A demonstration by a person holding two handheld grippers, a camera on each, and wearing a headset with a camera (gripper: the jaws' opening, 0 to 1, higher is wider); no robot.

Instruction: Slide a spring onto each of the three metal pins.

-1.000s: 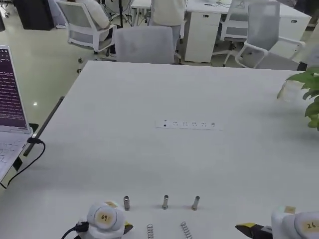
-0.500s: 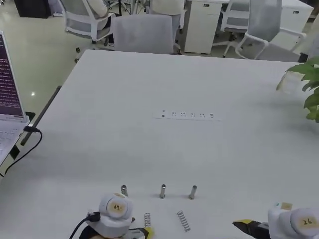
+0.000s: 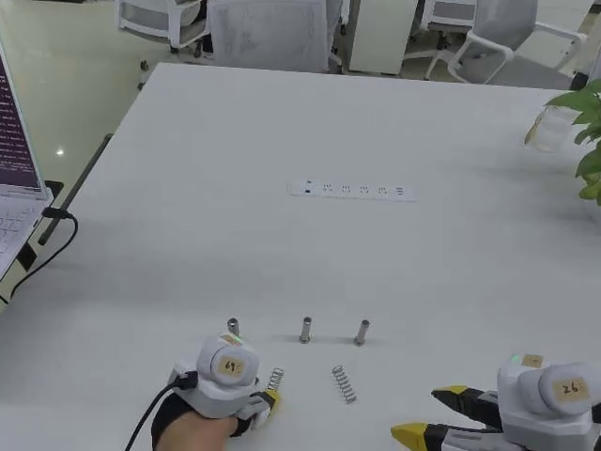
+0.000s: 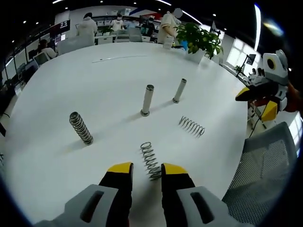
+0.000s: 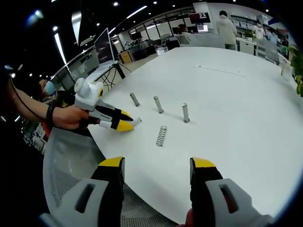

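Near the front edge of the white table (image 3: 376, 113), low in the head view: three short upright metal pins in a row. At the left end of the row, spring-covered pin (image 3: 233, 327), coil wound along its length. At centre, bare middle pin (image 3: 305, 329); to its right, bare right pin (image 3: 362, 332). Below the row, apart from the pins, loose grey wire spring (image 3: 344, 384) flat on the table.

Lower left of the head view: left tool (image 3: 269, 400), grey with yellow tips. Seen from the left gripper view, jaws narrow, with the near end of a second grey wire spring (image 4: 150, 161) lying on the table between the tips; cannot tell whether touching it.

Lower right of the head view: right tool (image 3: 432, 414), jaws wide apart, holding nothing, well apart from pins and springs.

Upper middle of the head view: white power strip (image 3: 352, 190) set in the table. At the right edge, green leafy plant (image 3: 592, 141); at the left edge, open laptop (image 3: 11, 188).
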